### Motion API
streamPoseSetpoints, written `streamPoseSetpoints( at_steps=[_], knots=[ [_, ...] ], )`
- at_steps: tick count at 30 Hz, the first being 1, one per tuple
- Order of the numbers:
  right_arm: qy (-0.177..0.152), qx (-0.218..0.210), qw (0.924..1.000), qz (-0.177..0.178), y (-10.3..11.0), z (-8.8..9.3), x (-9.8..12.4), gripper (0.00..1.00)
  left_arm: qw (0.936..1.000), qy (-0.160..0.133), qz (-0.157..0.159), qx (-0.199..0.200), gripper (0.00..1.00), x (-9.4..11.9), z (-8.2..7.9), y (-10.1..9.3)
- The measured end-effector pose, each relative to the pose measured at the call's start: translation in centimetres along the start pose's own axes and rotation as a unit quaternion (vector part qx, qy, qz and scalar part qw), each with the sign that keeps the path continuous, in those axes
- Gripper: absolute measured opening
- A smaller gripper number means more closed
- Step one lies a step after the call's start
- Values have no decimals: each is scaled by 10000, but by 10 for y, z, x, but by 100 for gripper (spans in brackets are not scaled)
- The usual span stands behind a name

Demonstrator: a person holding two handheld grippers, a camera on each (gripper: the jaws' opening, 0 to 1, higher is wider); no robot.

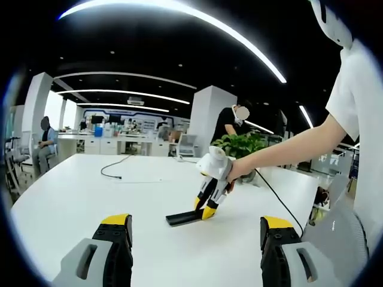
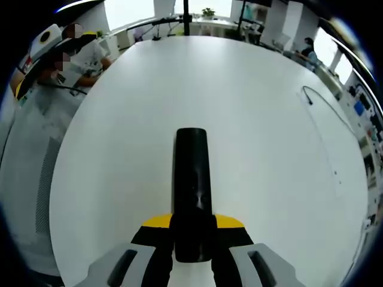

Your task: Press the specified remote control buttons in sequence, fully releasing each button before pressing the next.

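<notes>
My right gripper [image 2: 191,236] has its yellow-tipped fingers [image 2: 157,222] pinching the near end of the remote control [image 2: 192,179], one on each flank, so the black bar runs straight ahead out of the grip. In the left gripper view I see that same gripper [image 1: 207,210] from across the bench, angled down with its tips on the end of the remote [image 1: 183,217], which lies flat on the white bench [image 1: 90,191]. I cannot make out any buttons on its dark face from either view.

My left gripper [image 1: 194,233] hangs above the bench, well apart from the remote, its fingers [image 1: 116,230] spread wide and holding nothing.

Further out, a thin black cable [image 1: 114,170] trails across the far part of the bench, and a potted plant [image 1: 242,144] stands behind the right gripper. People sit and stand at desks beyond that.

I judge that I am at the steadying step: the right side is holding the remote in place, and no press is under way. The next move, as I read it, calls for bringing the left gripper over the remote's face, narrowing its fingers to a tip, and lowering onto the first named button, then lifting fully clear. I would need a closer look at the keys first, without pushing the remote out of sight.
</notes>
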State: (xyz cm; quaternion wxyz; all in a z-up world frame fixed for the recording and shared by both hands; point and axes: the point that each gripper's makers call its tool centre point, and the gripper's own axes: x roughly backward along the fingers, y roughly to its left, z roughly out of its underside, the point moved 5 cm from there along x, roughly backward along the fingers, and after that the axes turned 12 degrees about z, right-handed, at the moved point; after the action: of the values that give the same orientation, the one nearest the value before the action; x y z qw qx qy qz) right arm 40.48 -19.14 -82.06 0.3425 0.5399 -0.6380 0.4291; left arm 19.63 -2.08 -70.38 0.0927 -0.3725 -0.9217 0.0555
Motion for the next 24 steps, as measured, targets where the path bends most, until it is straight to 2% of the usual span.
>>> streamPoseSetpoints(
  at_steps=[24],
  knots=[
    [-73, 59, 10000, 9, -12, -1, -3, 21, 10000, -17, -19, 32, 92, 1, -1, 1]
  ],
)
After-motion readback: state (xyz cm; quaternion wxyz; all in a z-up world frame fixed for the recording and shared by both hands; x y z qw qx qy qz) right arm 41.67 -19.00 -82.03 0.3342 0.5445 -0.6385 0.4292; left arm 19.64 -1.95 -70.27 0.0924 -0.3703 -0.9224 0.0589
